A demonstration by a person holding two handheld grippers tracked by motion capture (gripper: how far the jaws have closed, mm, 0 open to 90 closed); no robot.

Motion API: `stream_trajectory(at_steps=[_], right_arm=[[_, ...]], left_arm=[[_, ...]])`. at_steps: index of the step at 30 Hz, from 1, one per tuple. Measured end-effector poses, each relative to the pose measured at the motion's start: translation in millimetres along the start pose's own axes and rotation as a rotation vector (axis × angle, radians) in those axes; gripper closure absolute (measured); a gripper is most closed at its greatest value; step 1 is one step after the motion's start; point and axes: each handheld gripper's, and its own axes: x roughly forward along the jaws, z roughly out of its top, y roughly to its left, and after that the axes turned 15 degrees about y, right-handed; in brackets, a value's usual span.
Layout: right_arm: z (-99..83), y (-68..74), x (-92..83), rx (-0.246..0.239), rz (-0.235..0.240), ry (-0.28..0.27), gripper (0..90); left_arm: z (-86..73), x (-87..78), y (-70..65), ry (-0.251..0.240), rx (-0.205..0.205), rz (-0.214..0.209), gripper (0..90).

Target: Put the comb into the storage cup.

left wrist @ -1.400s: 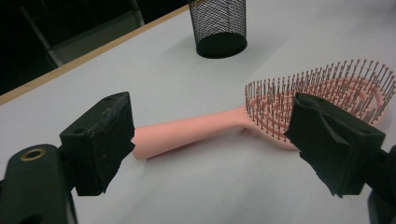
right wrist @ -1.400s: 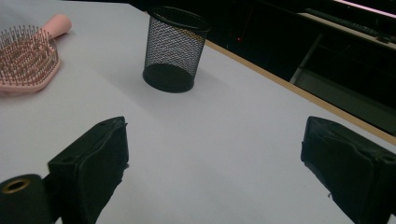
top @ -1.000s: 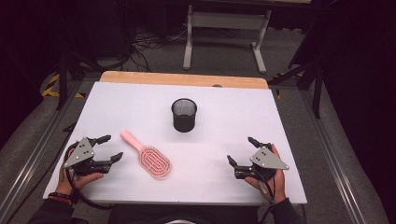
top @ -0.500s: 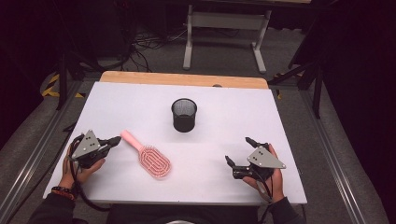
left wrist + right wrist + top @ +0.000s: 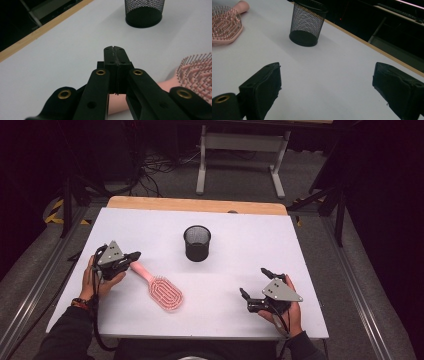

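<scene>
My left gripper (image 5: 134, 256) hangs over the handle end of the pink hairbrush (image 5: 159, 288), jaws pressed together on nothing, so the brush isn't picked up yet; by my reading the grasp and any carry are all left to do. The brush lies flat, bristles up, on the near left of the white table (image 5: 240, 235), its paddle head slanting toward me. My right gripper (image 5: 255, 289) rests near right, jaws spread wide, empty. The black mesh cup (image 5: 197, 243) stands upright farther back, centre.
</scene>
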Motion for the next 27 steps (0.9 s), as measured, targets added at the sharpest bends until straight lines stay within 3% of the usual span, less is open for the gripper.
stream_trajectory(at_steps=[2,3,6,10,13,17,27], right_arm=[[-0.1,0.1,0.5,-0.005,0.009,0.006,9.6],[-0.1,0.1,0.5,-0.005,0.009,0.006,9.6],[-0.3,0.2,1.8,-0.012,0.012,0.015,9.5],[-0.4,0.1,2.4,-0.007,0.013,0.016,9.5],[0.1,1.4,4.0,-0.014,0.017,0.024,9.6],[1.5,2.0,4.8,-0.008,0.044,0.018,10.2],[0.7,2.5,5.3,-0.015,0.053,0.028,10.2]], left_arm=[[7.4,10.4,0.0,0.051,0.005,0.004,89.9],[7.4,10.4,0.0,0.051,0.005,0.004,89.9],[7.2,21.4,-2.4,0.118,0.006,0.001,89.9],[2.6,27.2,-0.4,0.148,-0.026,-0.007,89.9],[1.7,31.2,-0.8,0.172,-0.023,-0.013,89.9],[4.9,41.3,-6.8,0.242,0.001,0.002,89.9],[-0.7,34.9,-2.2,0.276,0.003,0.009,89.9]])
